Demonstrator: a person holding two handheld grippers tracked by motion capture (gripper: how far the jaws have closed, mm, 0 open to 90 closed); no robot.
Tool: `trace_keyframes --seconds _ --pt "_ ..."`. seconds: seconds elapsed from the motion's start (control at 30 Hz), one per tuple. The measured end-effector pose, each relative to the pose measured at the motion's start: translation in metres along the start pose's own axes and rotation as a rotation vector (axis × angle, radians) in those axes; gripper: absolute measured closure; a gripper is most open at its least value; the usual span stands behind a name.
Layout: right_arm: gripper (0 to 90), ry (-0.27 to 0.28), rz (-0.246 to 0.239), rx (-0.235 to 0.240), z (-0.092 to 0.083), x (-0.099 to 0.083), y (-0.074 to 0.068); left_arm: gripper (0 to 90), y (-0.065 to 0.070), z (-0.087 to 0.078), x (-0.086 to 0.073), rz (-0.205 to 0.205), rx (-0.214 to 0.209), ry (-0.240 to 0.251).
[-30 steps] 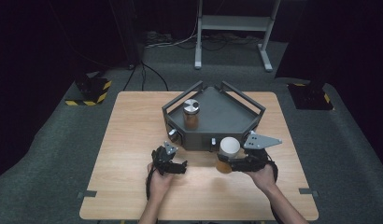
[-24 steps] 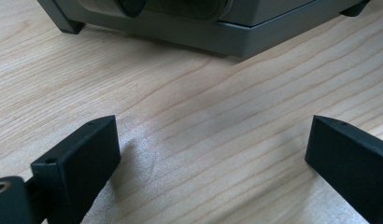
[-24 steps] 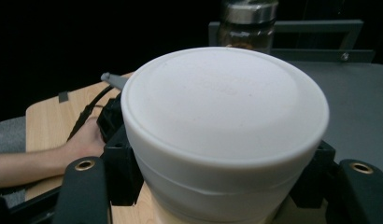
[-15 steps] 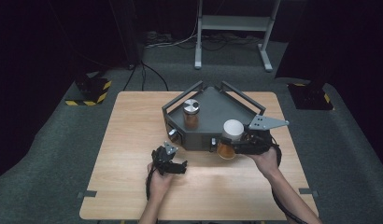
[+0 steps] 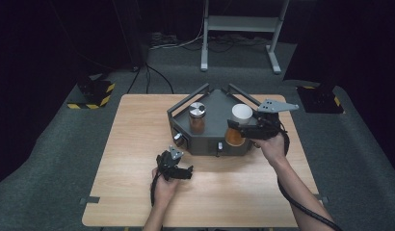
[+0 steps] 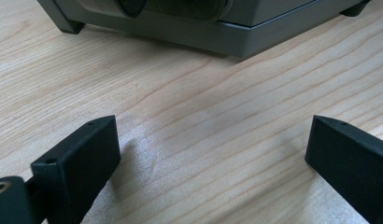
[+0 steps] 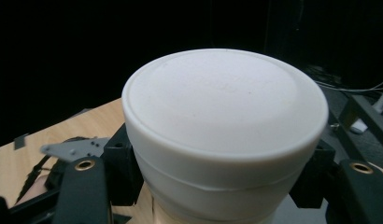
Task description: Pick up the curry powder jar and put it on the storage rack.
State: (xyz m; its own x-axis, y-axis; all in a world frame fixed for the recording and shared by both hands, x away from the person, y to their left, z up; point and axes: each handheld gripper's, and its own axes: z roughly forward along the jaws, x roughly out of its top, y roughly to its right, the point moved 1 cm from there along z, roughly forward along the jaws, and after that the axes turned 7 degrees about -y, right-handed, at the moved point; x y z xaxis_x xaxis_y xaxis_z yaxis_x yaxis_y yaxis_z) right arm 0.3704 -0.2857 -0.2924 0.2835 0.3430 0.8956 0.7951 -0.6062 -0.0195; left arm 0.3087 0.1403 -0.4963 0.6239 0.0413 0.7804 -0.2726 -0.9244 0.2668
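Jar (image 5: 238,126) with white lid clamped in right gripper (image 5: 235,131), over the grey tray (image 5: 212,98)'s near right part. In the right gripper view the lid (image 7: 225,116) hides the jar body. Left gripper (image 6: 213,158) wide open, nothing held, low over worktop (image 5: 138,134); tray edge cut off in its view.

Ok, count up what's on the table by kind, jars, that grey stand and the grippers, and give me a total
Jars: 2, the silver-lidded jar standing on the stand and the white-lidded jar gripped by the right gripper.
Grey stand: 1.
Grippers: 2, counting the left gripper with its jaws apart over the table.
Total: 5.
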Motion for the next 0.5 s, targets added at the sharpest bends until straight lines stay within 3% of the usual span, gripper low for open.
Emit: trace_keyframes --seconds 0.5 --pt "34.6 -0.009 0.051 -0.129 0.027 0.011 0.000 3.3 0.000 0.000 0.000 -0.001 0.000 0.001"
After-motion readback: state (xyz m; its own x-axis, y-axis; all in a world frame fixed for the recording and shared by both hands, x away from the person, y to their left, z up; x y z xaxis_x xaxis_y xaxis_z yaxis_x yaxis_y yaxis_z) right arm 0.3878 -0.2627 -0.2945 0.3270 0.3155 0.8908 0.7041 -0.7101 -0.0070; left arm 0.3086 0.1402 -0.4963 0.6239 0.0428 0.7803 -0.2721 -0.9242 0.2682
